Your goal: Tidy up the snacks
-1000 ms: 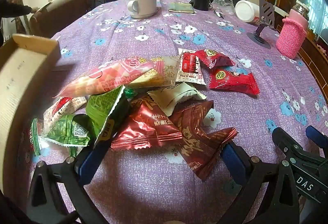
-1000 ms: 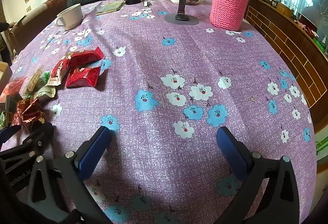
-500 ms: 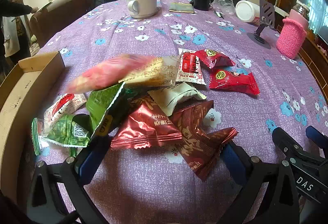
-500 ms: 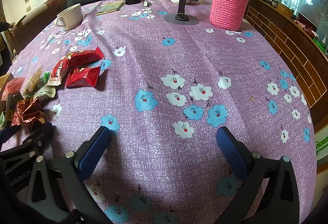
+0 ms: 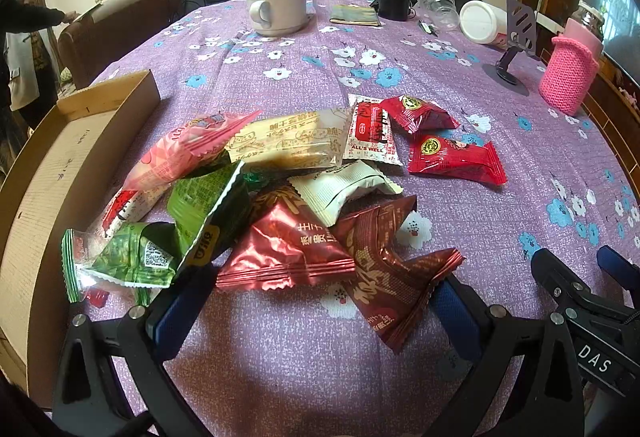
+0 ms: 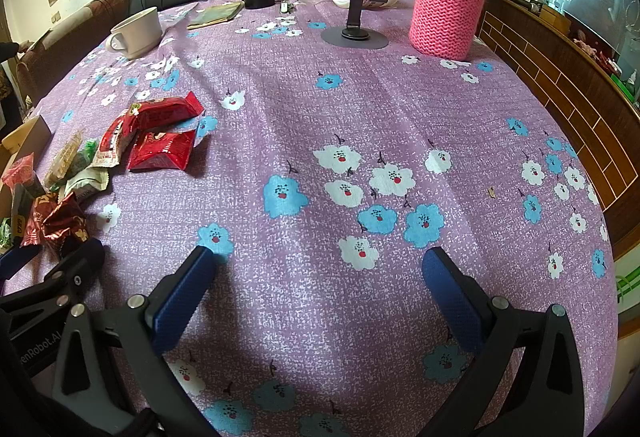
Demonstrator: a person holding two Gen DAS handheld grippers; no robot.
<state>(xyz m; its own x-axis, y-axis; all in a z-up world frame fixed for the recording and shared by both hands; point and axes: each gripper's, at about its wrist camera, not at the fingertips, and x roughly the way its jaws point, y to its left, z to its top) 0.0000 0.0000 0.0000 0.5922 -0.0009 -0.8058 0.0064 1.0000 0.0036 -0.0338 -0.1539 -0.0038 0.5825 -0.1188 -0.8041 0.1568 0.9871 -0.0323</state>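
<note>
Pink snack packet [image 5: 188,151] landed; left claw [image 5: 316,301] spread wide.

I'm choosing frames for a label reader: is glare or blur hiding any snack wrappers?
Left wrist view: sharp overall; glare streaks the metallic red packet, though its print stays readable; fisheye bends the cardboard box edge. Right wrist view: snack pile is squeezed small at the left rim, text unreadable.
</note>
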